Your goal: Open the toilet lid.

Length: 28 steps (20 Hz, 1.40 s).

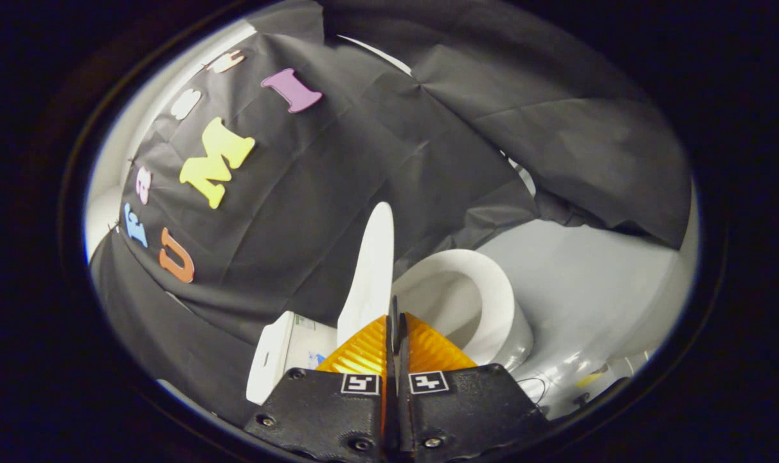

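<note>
We see the gripper with its two fingers drawn together, only a thin dark slit left between them. The toilet lid rises from just at the fingertips and stands on edge, seen nearly side-on as a narrow white blade against the black cloth wall. We cannot tell whether the lid's rim is actually pinched in the slit or merely stands right behind the tips: the fingers cover its lower end, so the contact itself is hidden from us.

The lid is raised well clear of the toilet seat, whose white ring lies just beyond and to the right of the fingers. We see the ring's far curve and part of the hollow inside it; its near portion is cut off by the right finger. The bowl's outer wall shows below the ring, glossy, partly masked.

To the left of the fingers, a white cistern shows as a slanted block. It bears a small label we cannot make out, and its lower right part is hidden behind the left finger.

Beyond the seat, a pale grey floor runs under a hanging fold of the cloth. Near the right finger's base we note a thin dark wire loop and a few small items, too distorted to identify. The hinge joining lid to bowl is concealed by the fingers.
</note>
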Each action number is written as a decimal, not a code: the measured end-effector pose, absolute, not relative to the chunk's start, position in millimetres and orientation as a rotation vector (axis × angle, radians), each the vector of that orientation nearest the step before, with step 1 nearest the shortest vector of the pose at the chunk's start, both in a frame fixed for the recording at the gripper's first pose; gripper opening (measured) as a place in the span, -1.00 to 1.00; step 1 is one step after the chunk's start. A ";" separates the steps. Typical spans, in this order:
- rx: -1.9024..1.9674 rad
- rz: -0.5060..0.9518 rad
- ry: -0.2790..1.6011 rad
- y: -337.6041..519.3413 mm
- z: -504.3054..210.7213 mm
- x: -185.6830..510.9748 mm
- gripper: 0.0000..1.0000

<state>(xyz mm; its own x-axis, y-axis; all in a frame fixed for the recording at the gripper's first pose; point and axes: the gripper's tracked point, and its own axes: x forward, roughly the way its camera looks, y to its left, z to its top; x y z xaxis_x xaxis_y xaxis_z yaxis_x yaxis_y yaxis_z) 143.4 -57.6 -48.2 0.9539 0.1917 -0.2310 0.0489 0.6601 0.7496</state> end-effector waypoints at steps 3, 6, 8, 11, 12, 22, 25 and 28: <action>0.834 0.074 0.281 -48.1 -33.9 143.2 -0.92; 0.793 0.064 0.275 -42.2 -28.0 141.0 -0.92; 0.781 0.060 0.271 -38.2 -22.9 140.9 -0.93; 0.736 0.052 0.253 -31.3 -16.9 138.9 -0.92; 0.718 0.049 0.248 -27.7 -12.2 138.1 -0.92; 0.578 0.040 0.188 3.8 18.6 128.5 -0.92; 0.551 0.042 0.177 13.1 28.6 128.8 -0.92; 0.526 0.031 0.169 27.6 39.6 134.8 -0.92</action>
